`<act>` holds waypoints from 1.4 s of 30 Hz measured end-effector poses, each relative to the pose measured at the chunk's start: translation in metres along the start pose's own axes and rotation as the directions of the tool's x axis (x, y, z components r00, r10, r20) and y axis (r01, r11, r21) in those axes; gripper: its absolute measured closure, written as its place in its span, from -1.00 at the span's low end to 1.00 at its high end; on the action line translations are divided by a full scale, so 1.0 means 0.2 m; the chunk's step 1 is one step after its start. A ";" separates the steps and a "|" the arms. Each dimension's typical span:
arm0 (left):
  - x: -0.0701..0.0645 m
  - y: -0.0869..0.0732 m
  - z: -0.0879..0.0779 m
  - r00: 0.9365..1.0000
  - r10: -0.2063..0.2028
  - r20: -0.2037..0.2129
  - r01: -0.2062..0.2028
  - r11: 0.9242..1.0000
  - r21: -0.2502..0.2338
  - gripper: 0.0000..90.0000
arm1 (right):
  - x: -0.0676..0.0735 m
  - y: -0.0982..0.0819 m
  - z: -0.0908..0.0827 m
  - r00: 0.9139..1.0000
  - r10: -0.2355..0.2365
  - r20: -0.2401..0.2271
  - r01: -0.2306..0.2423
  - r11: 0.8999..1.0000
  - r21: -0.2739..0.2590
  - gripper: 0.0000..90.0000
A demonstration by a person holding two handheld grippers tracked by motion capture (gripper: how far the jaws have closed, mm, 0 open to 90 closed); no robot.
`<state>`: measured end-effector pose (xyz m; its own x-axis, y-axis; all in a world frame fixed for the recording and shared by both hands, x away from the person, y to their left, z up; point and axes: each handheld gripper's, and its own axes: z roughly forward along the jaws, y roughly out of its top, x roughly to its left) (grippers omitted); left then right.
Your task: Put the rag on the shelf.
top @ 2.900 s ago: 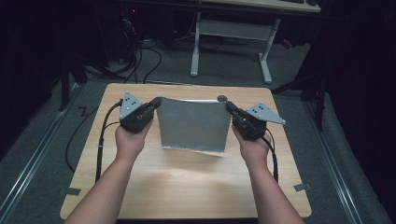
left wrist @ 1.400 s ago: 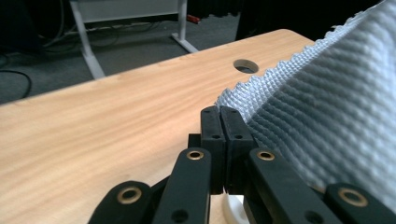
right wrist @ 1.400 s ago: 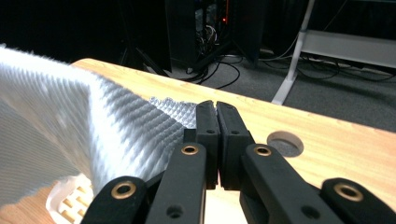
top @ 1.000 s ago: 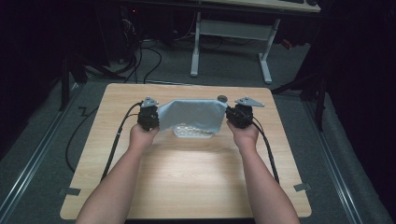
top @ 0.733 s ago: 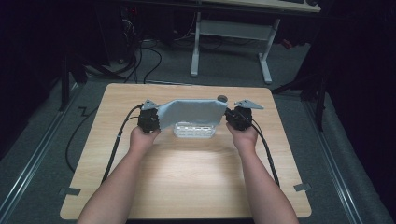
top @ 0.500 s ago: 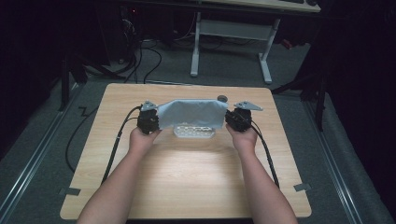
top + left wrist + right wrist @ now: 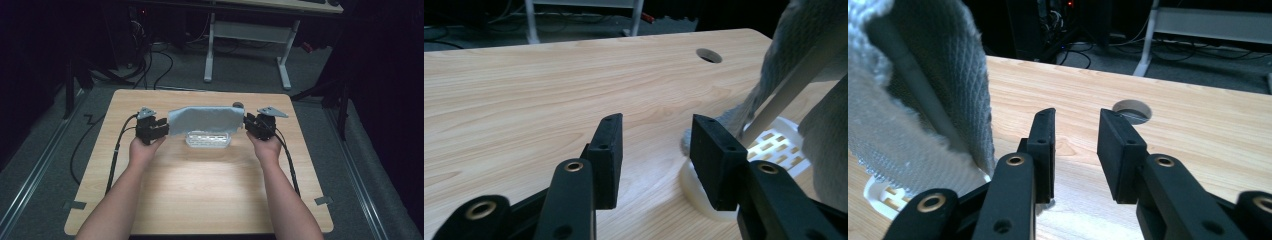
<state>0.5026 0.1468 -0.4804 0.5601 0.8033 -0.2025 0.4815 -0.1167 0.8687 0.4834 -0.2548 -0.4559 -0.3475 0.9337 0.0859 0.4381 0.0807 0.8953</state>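
A grey-blue cloth point(image 7: 205, 119) hangs draped over a pale bar point(image 7: 784, 95) above a white slotted plastic basket point(image 7: 207, 141) at the far middle of the table. My left gripper point(image 7: 164, 129) stands open just beyond the cloth's left end, with nothing between its fingers. My right gripper point(image 7: 248, 125) stands open at the cloth's right end, also holding nothing. In the left gripper view the open left gripper point(image 7: 656, 140) has the cloth point(image 7: 804, 45) and basket point(image 7: 774, 145) to its right. In the right gripper view the open right gripper point(image 7: 1075, 135) has the cloth point(image 7: 913, 100) and basket point(image 7: 883, 192) to its left.
The wooden table point(image 7: 200, 190) has a round cable hole point(image 7: 238, 105) just behind the cloth's right end. Black cables trail from both grippers over the table's sides. A white desk frame point(image 7: 245, 35) stands on the floor beyond the table.
The cloth, earlier held spread between both grippers, went forward and down onto the basket. Both grippers have since let go and stand open at its ends.
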 end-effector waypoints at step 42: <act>-0.10 -0.46 -0.63 0.996 0.046 -0.076 -0.043 0.998 0.037 -0.03 | 0.15 -0.37 -0.60 0.988 -0.156 0.014 0.156 0.988 0.011 -0.05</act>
<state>0.3620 0.2139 -0.4999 0.5289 0.8391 -0.1273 0.4810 -0.1728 0.8595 0.3409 -0.2747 -0.4676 -0.3996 0.9147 -0.0612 0.3879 0.2292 0.8927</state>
